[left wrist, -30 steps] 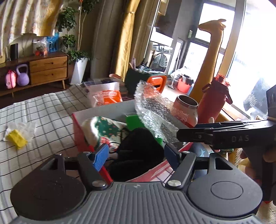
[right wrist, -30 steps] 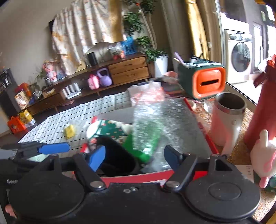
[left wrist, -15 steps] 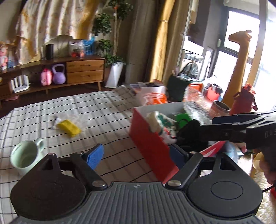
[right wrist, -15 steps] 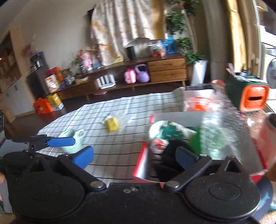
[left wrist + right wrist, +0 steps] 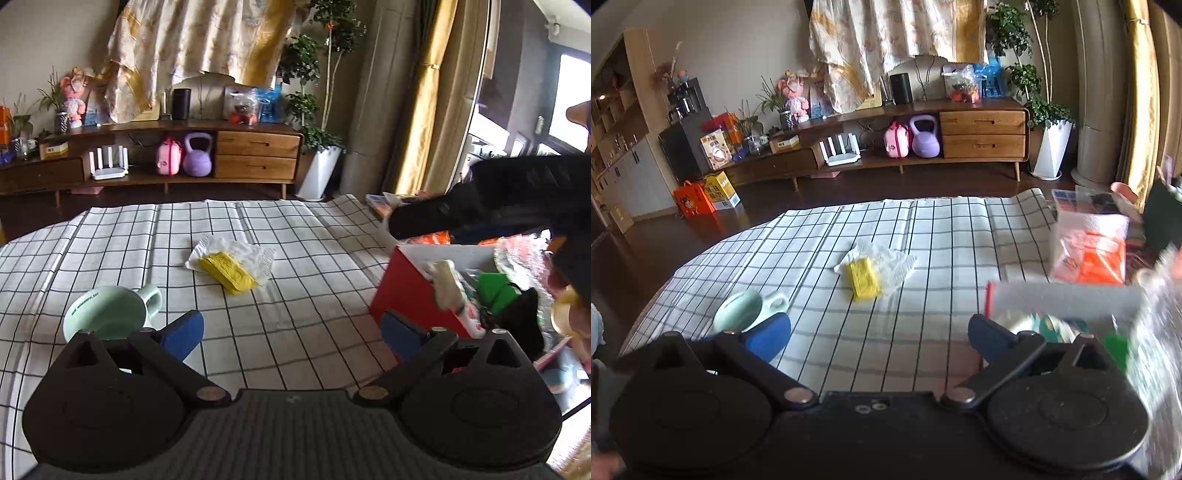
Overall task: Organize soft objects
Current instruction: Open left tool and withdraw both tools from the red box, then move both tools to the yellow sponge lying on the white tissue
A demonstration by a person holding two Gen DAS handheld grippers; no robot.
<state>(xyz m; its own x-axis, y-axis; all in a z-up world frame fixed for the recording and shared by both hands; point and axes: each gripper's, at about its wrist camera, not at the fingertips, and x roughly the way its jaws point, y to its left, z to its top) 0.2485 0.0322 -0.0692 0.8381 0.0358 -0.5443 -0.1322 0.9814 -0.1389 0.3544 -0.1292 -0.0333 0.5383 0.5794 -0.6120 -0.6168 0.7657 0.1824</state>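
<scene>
A yellow sponge point(image 5: 227, 271) point(image 5: 864, 278) lies on a crumpled white tissue point(image 5: 255, 254) in the middle of the checked tablecloth point(image 5: 295, 229). At the right stands a red box point(image 5: 410, 291) point(image 5: 1063, 299) with soft items inside: a black cloth point(image 5: 524, 314), a green piece point(image 5: 495, 288), a patterned fabric point(image 5: 443, 280) and bubble wrap point(image 5: 1156, 332). My left gripper point(image 5: 291, 332) hovers over the cloth left of the box, its jaws opening with nothing between them. My right gripper point(image 5: 879, 336) stands open and empty, and crosses the left wrist view as a blurred black shape point(image 5: 480, 206).
A pale green mug point(image 5: 107, 314) point(image 5: 746, 310) sits near the left fingertip in both views. An orange-and-white packet point(image 5: 1089, 251) lies behind the box. Beyond the table are a wooden sideboard point(image 5: 982, 133), a purple kettlebell point(image 5: 925, 138) and a potted plant point(image 5: 1052, 147).
Both grippers have swung left, away from over the box and out over the checked cloth. Their jaws have spread wider. The sponge and mug now sit ahead of them.
</scene>
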